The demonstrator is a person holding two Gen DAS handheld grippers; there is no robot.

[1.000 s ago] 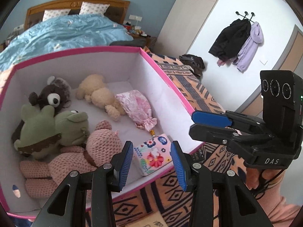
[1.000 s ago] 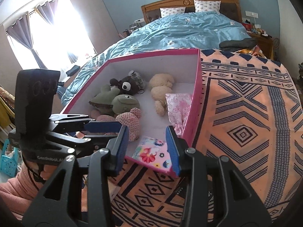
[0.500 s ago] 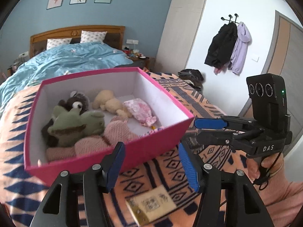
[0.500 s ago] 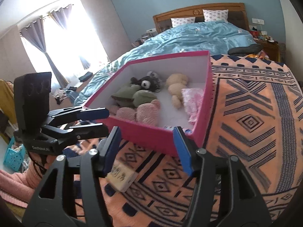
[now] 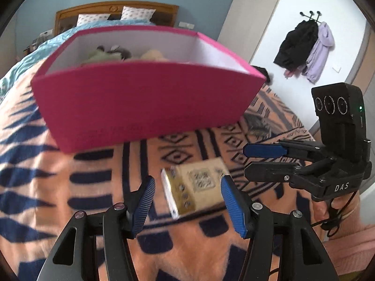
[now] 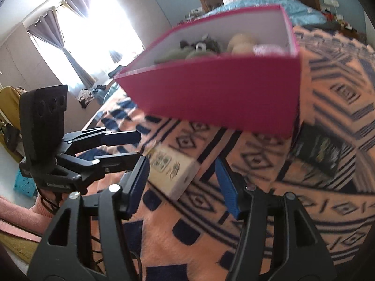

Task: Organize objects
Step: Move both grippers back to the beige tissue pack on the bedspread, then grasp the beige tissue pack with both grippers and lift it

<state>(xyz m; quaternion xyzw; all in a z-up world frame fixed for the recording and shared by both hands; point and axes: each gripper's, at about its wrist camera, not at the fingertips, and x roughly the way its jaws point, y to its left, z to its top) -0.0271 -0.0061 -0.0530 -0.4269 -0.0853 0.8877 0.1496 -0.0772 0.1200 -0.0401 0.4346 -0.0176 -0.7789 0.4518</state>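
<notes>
A small beige carton [image 5: 196, 187] lies flat on the orange patterned blanket [image 5: 93, 164], in front of the pink storage box [image 5: 145, 98]. My left gripper [image 5: 188, 180] is open, low over the blanket, its blue pads [image 5: 143, 206] either side of the carton without pressing on it. My right gripper [image 6: 181, 161] is open too, and the same carton [image 6: 171, 171] lies just beyond its tips. Each gripper shows in the other's view: the right gripper [image 5: 245, 161] and the left gripper [image 6: 140, 146]. Soft toys [image 6: 199, 46] peek over the pink box's [image 6: 222, 98] near wall.
A dark flat packet [image 6: 321, 149] lies on the blanket right of the pink box. Behind it is a bed with a blue duvet [image 6: 295, 7]. Coats [image 5: 304, 46] hang on the white wall. A teal basket [image 6: 23, 185] stands on the floor below a bright window.
Both grippers drew back from over the pink box and sank towards the blanket, jaws widening. The floral packet seen earlier in the box corner is now behind its wall; the beige carton came into view.
</notes>
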